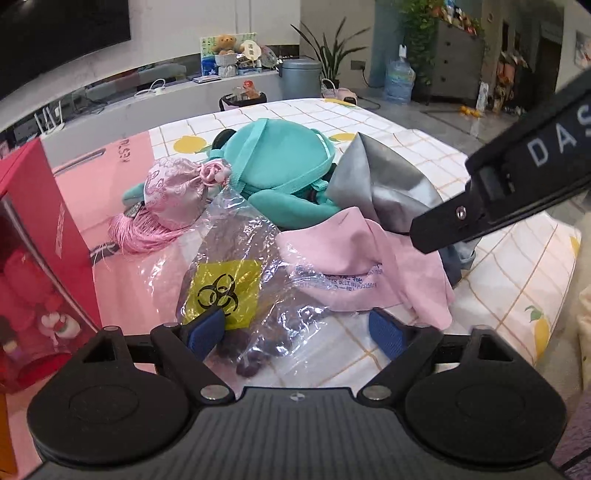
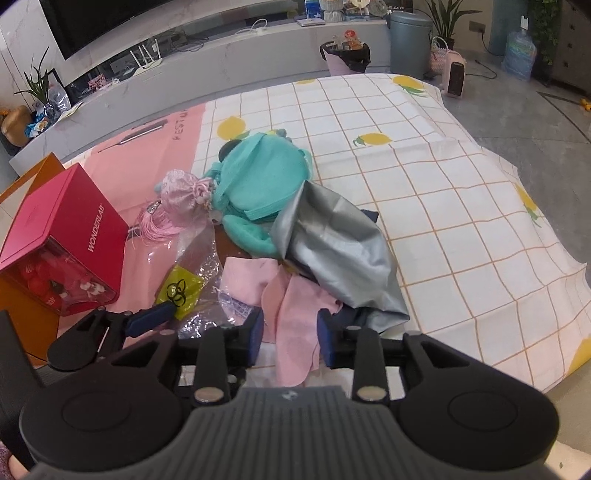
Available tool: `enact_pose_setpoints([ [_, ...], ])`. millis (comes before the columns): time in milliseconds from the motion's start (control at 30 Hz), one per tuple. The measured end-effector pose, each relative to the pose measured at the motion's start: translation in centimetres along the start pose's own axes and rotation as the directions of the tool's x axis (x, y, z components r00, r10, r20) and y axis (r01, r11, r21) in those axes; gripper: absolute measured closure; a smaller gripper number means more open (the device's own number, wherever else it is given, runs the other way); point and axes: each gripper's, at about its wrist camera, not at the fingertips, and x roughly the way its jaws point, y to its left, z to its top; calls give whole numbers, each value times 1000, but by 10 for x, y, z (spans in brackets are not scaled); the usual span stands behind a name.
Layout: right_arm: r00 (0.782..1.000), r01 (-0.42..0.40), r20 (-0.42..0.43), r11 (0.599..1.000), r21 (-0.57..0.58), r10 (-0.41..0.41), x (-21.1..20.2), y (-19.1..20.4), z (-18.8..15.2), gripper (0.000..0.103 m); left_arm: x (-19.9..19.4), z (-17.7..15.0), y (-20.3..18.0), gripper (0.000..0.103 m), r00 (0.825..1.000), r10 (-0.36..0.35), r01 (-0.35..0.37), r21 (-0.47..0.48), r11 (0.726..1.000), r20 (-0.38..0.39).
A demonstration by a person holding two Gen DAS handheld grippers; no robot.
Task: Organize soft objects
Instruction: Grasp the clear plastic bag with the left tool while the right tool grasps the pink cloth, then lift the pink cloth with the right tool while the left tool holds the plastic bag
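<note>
Left gripper [image 1: 293, 334] spread wide, low centre of its frame, straddling the clear plastic bag [image 1: 236, 258], probably lining up a pick. Right gripper [image 2: 290, 341] also open, empty, over the pink cloth [image 2: 291, 295]. Soft things heaped mid-frame: teal plush backpack [image 2: 258, 184], crumpled grey fabric [image 2: 332, 236].

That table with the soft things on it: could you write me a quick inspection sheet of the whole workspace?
Surface: lemon-print checked tablecloth beside a pink sheet.
Job's things: teal plush bag, pink satin pouch, grey fabric, pink cloth, clear biohazard bag, all piled together.
Clutter: red box.
Tongs: left tongs open over the clear bag; right tongs open over the pink cloth.
Cables: white cord on the ledge.
Surroundings: bin, potted plant, water jug.
</note>
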Motion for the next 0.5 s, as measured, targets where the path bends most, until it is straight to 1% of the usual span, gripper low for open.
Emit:
enact_pose_setpoints([
  [33,1000,1,-3,1000,-1,-1,1,0,0,71,-2,-1,0,34,1000,31,-31,-4,1000,7],
  [100,1000,2,-7,1000,0,-2,1,0,0,68,-6,0,1,47,997,72,-72,-4,997,12],
  [133,1000,4,-7,1000,0,-4,2,1,0,68,-8,-1,2,54,997,72,-72,-9,997,14],
  [167,1000,4,-8,1000,0,-4,2,1,0,68,-11,-1,4,57,998,68,-68,-19,998,16],
  [233,1000,4,-12,1000,2,-4,2,0,-1,68,-19,-1,9,71,999,50,-49,-44,998,20],
  [267,1000,4,-14,1000,4,-4,3,0,-1,68,-22,-1,11,74,999,42,-40,-58,998,25],
  [300,1000,6,-13,1000,8,-6,3,-1,0,68,-27,-1,14,83,998,39,-36,-79,996,39],
  [333,1000,7,-2,1000,14,-7,2,-1,0,68,-34,-2,18,89,996,57,-50,-114,992,64],
  [367,1000,7,15,1000,18,-7,0,-1,0,68,-42,-3,20,90,993,75,-63,-134,989,88],
  [433,999,-10,38,1000,25,9,-3,-2,2,68,-56,1,23,94,989,93,-78,-129,989,112],
  [500,999,-27,43,999,28,25,-2,-1,3,68,-68,4,25,95,990,94,-82,-114,990,105],
])
